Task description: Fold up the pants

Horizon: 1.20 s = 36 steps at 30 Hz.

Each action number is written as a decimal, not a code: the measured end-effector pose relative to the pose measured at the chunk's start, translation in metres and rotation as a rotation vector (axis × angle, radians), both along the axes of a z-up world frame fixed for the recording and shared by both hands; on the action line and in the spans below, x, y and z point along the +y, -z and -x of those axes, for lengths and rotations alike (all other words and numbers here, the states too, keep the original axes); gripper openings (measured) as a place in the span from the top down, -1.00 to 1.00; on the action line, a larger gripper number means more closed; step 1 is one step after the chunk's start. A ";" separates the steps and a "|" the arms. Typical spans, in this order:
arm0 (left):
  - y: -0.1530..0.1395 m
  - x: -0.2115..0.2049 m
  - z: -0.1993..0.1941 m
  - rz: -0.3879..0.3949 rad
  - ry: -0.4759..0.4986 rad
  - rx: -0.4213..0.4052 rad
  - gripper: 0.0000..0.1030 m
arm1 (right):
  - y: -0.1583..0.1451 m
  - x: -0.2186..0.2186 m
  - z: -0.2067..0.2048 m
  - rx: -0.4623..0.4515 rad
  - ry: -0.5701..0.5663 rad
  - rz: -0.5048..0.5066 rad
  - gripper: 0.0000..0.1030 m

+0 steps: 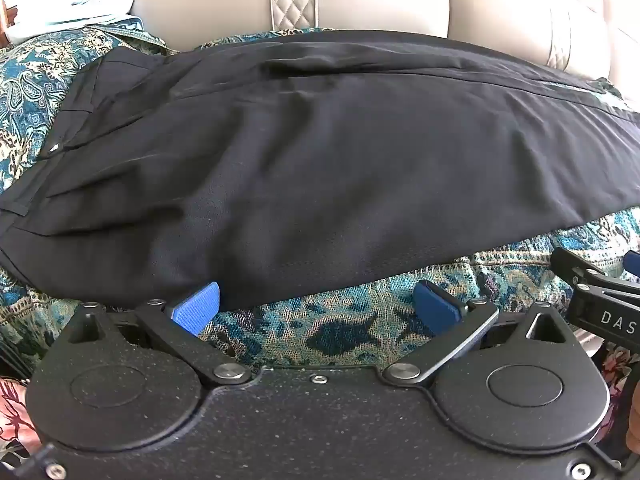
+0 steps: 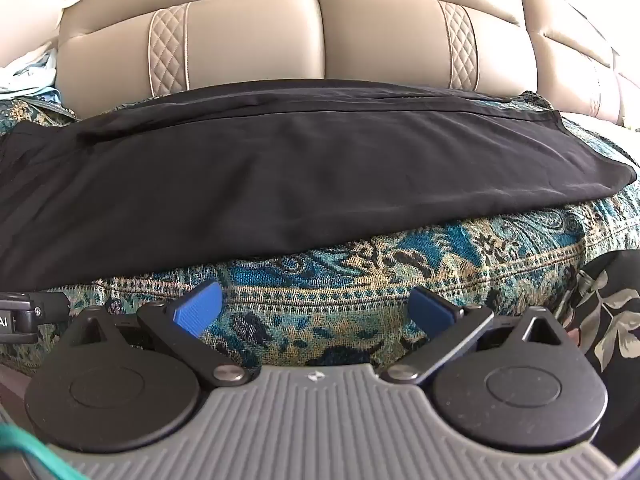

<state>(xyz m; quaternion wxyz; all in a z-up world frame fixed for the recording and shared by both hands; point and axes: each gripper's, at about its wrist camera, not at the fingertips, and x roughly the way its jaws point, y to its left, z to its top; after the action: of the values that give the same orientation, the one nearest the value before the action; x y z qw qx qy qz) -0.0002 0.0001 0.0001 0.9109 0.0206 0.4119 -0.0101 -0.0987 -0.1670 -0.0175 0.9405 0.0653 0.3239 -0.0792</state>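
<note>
Pants (image 1: 320,152), dark and lying lengthwise across a teal paisley throw (image 1: 320,332), fill the middle of both wrist views, with the beige leather sofa back (image 2: 256,40) at 12 o'clock behind them. They look already doubled leg over leg: a long seam line runs near the far edge, and the waistband with its pleats and a small button sits at 9 o'clock in the left wrist view, while the hem end tapers off toward 3 o'clock in the right wrist view.

The left gripper (image 1: 316,308) hangs with its blue pads spread wide and empty, the near edge of the cloth just at its left pad at 6 o'clock. The right gripper (image 2: 316,308) is likewise wide open with nothing between its pads, a little short of the near edge, over bare throw.

The fabric seems thin, soft and limp, light to lift, likely to sag and slide on itself instead of holding a crease. A sensible hold would be both layers pinched together at the waistband and at the hem, near the corners, so the layers do not separate when the ends are brought together.
</note>
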 end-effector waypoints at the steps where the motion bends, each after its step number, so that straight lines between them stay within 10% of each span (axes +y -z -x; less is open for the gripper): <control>1: 0.000 0.000 0.000 -0.001 0.000 0.000 -1.00 | 0.001 0.000 0.000 0.000 0.001 0.001 -1.00; 36: 0.004 -0.003 -0.002 -0.007 0.000 0.020 -1.00 | -0.001 0.000 0.000 0.000 0.000 -0.003 -1.00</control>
<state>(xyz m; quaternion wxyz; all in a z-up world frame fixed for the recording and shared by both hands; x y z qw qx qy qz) 0.0021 -0.0030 -0.0039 0.9068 0.0236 0.4209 -0.0090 -0.0987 -0.1669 -0.0162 0.9404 0.0665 0.3241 -0.0788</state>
